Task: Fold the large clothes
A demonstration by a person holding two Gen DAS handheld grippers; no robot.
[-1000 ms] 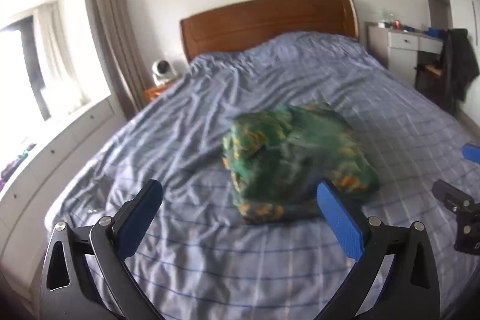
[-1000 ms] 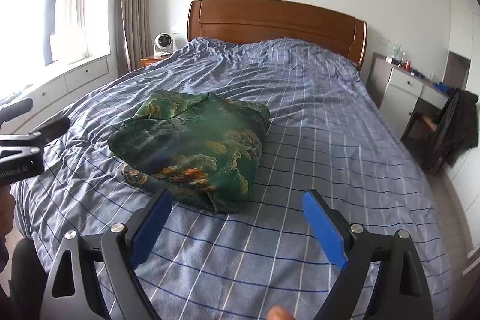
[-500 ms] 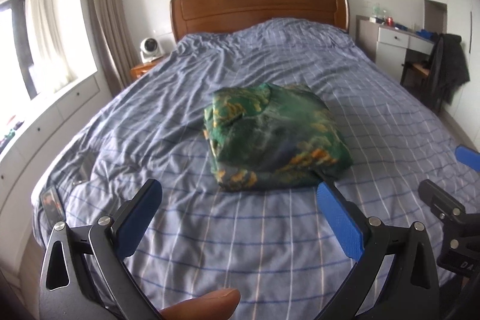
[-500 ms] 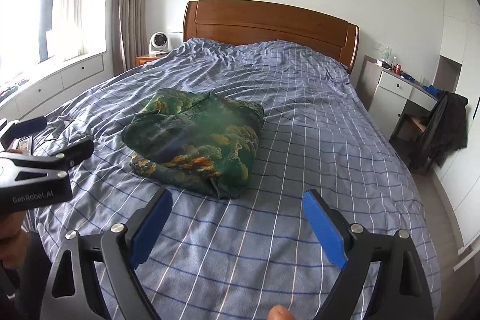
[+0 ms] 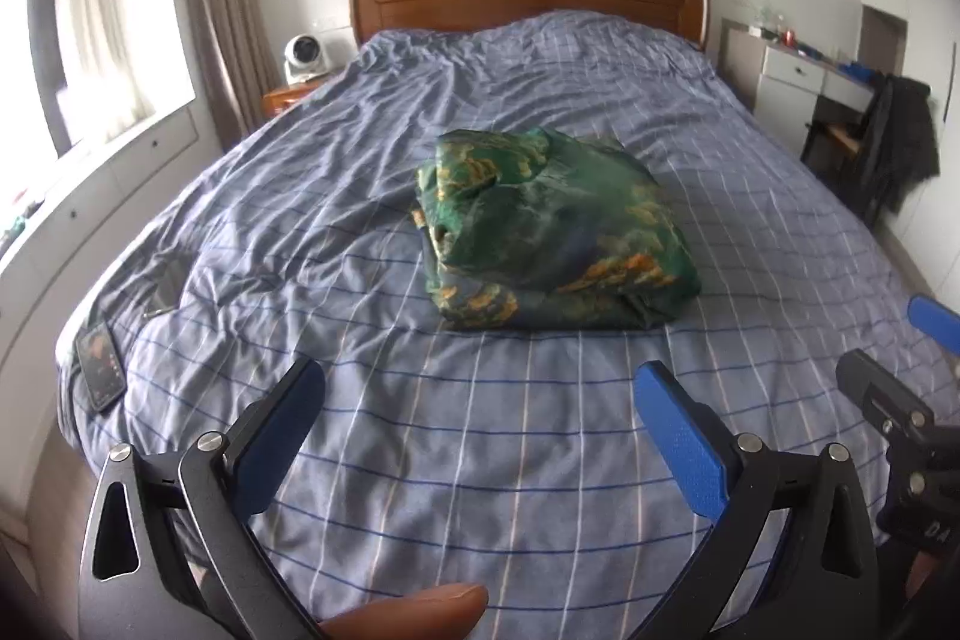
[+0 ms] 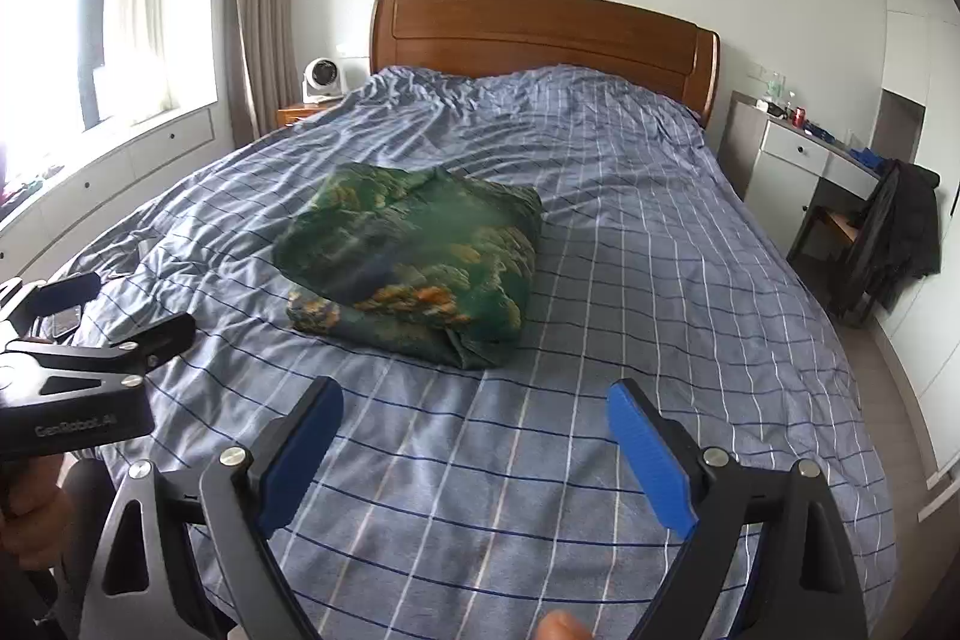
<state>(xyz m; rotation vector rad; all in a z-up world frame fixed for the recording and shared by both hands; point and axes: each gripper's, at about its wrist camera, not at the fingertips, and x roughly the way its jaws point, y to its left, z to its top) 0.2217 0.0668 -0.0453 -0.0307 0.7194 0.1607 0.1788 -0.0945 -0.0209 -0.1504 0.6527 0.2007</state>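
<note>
A green garment with orange and gold print (image 5: 552,232) (image 6: 414,256) lies folded into a thick, compact bundle in the middle of the blue checked bed (image 5: 480,436) (image 6: 630,292). My left gripper (image 5: 474,388) hangs open over the foot of the bed, well short of the bundle, nothing between its blue pads. My right gripper (image 6: 474,406) is open too, also back from the bundle and holding nothing. Each gripper shows at the edge of the other's view: the left gripper (image 6: 114,310), the right gripper (image 5: 894,352).
A phone (image 5: 99,361) lies on the bed's near left corner. A wooden headboard (image 6: 540,34) closes the far end. A small fan (image 6: 324,79) sits on a nightstand at the left. At the right stand a white desk (image 6: 792,160) and a chair with a dark coat (image 6: 894,238).
Both grippers have drawn back from the folded bundle toward the foot of the bed, so it looks smaller and farther. The bundle itself has stayed put.
</note>
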